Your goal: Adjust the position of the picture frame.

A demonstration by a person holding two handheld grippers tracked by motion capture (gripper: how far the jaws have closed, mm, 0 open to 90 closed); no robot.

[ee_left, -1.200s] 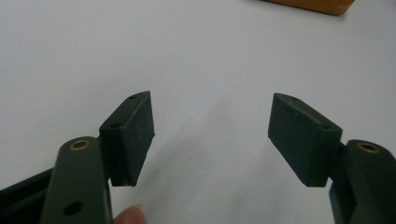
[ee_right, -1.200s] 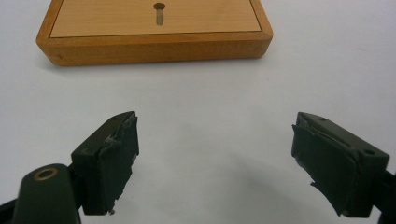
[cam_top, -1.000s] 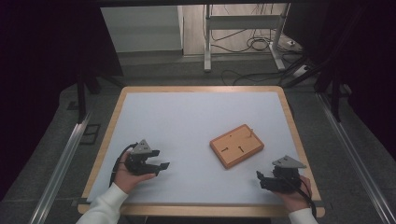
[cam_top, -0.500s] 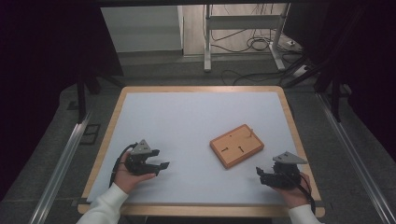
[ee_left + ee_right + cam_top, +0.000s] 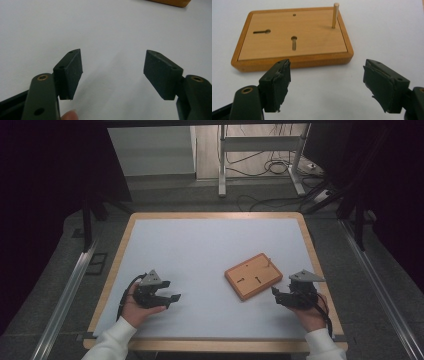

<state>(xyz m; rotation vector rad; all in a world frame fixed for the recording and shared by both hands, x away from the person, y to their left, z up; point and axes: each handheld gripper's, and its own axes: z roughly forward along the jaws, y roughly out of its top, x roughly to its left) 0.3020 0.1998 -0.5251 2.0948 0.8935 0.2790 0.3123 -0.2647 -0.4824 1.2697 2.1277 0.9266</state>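
Wooden board (image 5: 253,276): we see it lying flat on the white table (image 5: 200,250), lower right of centre in the high view, corners turned askew to the table's edges.
Change since earlier: our right gripper (image 5: 276,297) has slid toward the left of the frame, closer to the board's near corner; its jaws have just been closing a little, with nothing between them. The board and our left gripper (image 5: 172,297) lie where they lay.
Right gripper now: released, jaws wide apart, touching nothing; it sits just beside the board's lower right edge, a strip of table between.
Left gripper now: released too, jaws spread wide over bare table, well apart from the board, at the lower left of the high view.
Right gripper view adds: a thin wooden peg (image 5: 335,15) standing upright near the board's upper right corner, two keyhole slots and a small round hole in its top.
Left gripper view adds: a fingertip (image 5: 70,115) at the bottom edge, and the board's edge at the upper right.
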